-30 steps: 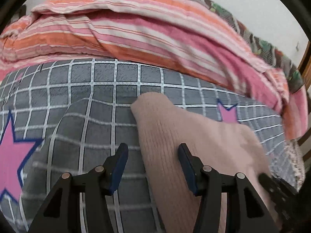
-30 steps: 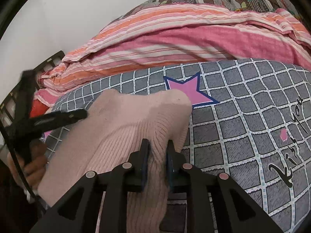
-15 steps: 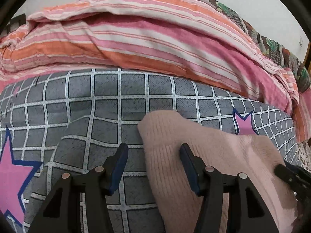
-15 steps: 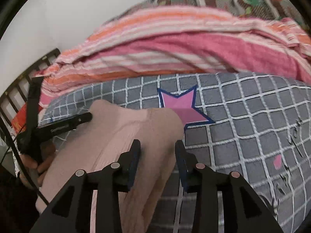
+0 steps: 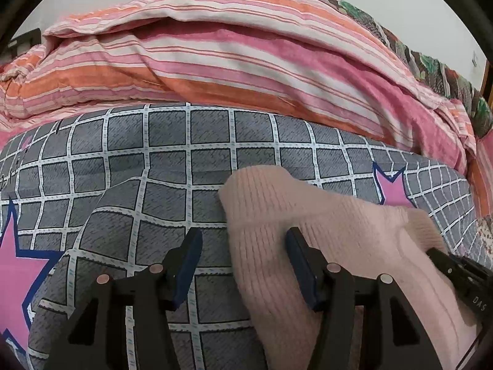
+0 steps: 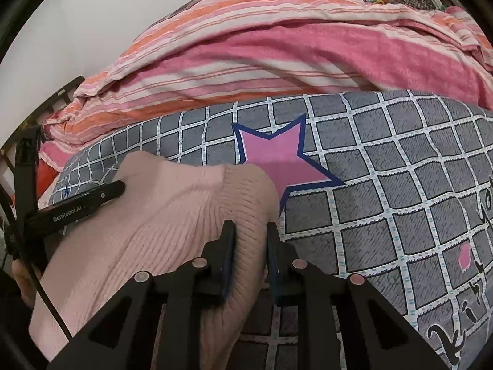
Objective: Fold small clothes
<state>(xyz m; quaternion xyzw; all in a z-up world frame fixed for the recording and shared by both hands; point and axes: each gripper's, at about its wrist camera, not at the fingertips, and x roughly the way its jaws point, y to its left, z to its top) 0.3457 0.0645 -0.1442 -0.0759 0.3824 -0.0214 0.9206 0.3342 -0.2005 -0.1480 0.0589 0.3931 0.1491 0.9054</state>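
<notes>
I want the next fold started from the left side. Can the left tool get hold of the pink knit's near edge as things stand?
Probably yes: the left tool is open, its fingers straddle the pink knit edge, and nothing lies between.

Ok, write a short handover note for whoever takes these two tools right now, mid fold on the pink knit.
Left tool: open, jaws straddling the left edge of the pink knit garment, gripping nothing.
Right tool: shut on the garment's ribbed right edge.
Garment lies bunched on the grey checked bedsheet, its far right corner beside the pink star. The striped quilt is heaped behind.
Done: one side gripped.
Left: close the left tool on its edge, then probably lift, fold over and flatten.
</notes>
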